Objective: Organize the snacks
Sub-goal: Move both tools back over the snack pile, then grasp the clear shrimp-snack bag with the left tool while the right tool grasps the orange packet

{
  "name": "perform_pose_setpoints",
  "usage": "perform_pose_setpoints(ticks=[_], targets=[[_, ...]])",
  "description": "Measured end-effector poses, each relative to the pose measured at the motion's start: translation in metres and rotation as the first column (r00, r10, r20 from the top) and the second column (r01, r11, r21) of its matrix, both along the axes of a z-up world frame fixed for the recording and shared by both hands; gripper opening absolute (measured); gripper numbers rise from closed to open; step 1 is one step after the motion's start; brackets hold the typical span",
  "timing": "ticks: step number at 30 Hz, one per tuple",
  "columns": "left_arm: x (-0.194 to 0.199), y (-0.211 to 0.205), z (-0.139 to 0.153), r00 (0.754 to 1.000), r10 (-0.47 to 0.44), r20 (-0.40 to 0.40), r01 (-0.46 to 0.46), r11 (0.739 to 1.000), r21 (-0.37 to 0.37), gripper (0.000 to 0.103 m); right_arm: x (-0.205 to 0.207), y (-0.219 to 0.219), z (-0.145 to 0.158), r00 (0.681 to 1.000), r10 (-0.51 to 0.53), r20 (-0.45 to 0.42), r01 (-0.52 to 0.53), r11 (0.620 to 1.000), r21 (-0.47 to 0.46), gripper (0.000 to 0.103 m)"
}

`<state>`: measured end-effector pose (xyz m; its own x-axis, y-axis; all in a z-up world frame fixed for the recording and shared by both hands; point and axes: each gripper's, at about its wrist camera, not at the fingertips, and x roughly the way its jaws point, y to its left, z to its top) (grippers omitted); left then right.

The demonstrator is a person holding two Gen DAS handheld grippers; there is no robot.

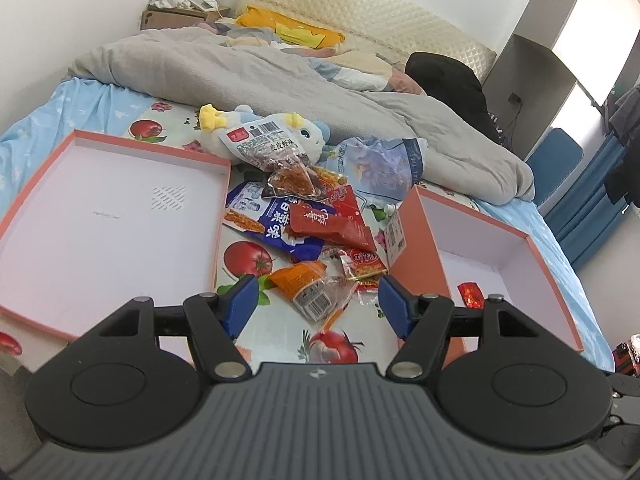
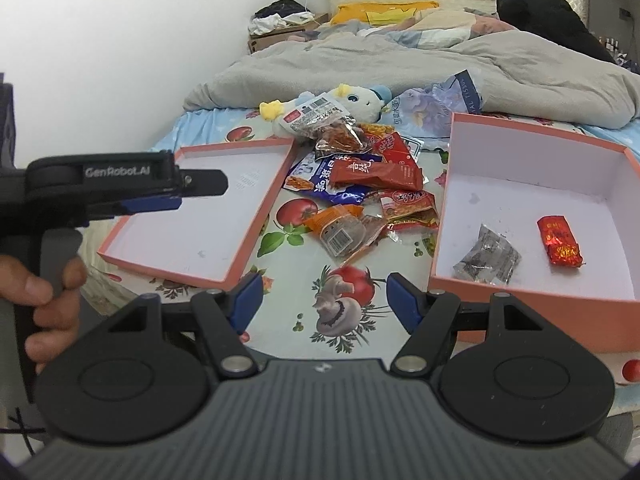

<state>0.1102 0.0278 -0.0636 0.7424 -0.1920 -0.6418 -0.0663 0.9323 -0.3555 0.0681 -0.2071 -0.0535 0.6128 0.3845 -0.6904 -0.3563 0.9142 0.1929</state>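
Between the two open boxes on the bed, the snack pile (image 1: 308, 216) lies overlapped, and with both my left fingers (image 1: 316, 300) and right fingers (image 2: 324, 300) apart and empty, I risk pinching two packets together (wrappers look slick).

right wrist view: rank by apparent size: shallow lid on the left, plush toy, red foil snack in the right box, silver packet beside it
1. shallow lid
2. plush toy, partly hidden by a snack bag
3. silver packet
4. red foil snack; close to the silver packet, so those two are unsure.
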Motion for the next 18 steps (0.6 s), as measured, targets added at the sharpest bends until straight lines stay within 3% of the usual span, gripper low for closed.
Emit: perform_pose_setpoints(ticks=[18], targets=[[0.101, 0.033, -0.049, 0.995, 0.026, -0.096, -0.030, 0.999, -0.042, 0.071, 0.079, 0.034, -0.030, 0.993, 0.077, -0.084, -0.079, 0.997, -0.021, 0.070]])
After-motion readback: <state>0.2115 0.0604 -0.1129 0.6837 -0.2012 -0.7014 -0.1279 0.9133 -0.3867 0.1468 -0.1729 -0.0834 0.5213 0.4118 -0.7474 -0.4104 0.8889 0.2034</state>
